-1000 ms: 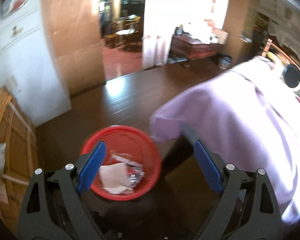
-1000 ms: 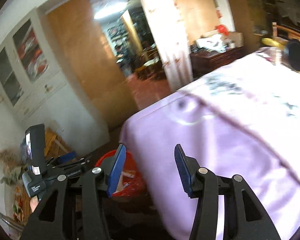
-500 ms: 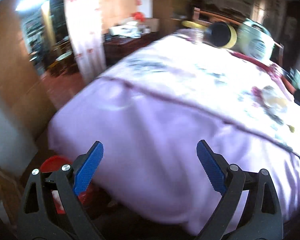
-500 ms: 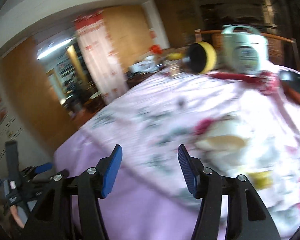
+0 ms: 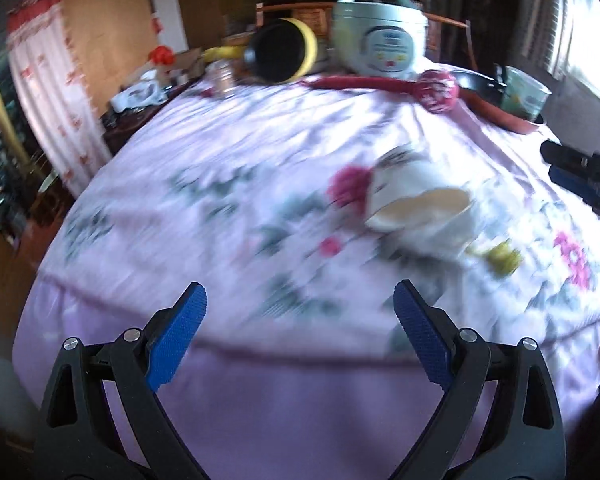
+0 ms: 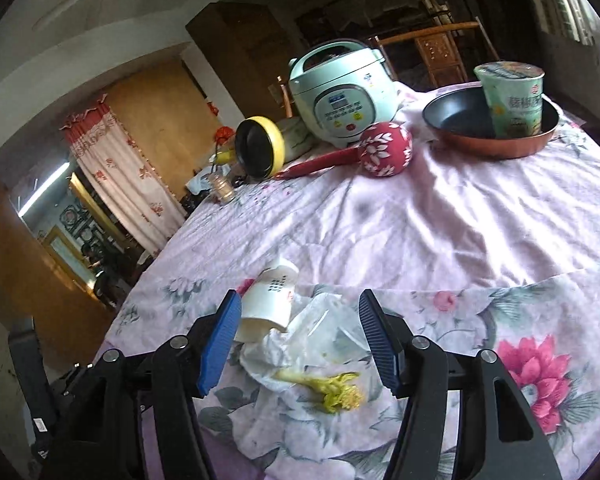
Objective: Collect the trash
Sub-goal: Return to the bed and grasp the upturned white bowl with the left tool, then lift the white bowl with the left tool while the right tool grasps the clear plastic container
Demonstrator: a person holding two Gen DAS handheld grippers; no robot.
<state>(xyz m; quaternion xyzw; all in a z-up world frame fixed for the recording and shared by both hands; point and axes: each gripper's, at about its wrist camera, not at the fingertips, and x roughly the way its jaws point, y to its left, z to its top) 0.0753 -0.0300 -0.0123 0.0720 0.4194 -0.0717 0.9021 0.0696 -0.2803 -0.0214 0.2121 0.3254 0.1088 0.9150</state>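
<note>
From my left wrist camera, badly motion-blurred: my left gripper has its jaws spread wide with nothing between them, above the near edge of a table under a pink flowered cloth. A tipped-over white paper cup lies well ahead and to the right, with a small yellow-green scrap just beside it. At the right edge the other gripper's dark fingers poke in.

From my right wrist camera, sharp: my right gripper is opening and grips nothing. The paper cup lies on its side just beyond the left pad, resting against crumpled clear plastic and tissue; a limp vegetable stalk lies in front of them. A rice cooker and a frying pan stand far back.

To do this well, I judge I should centre the jaws on one item, probably the cup, lower them until they straddle it, and close gently so it isn't crushed or knocked away.
</note>
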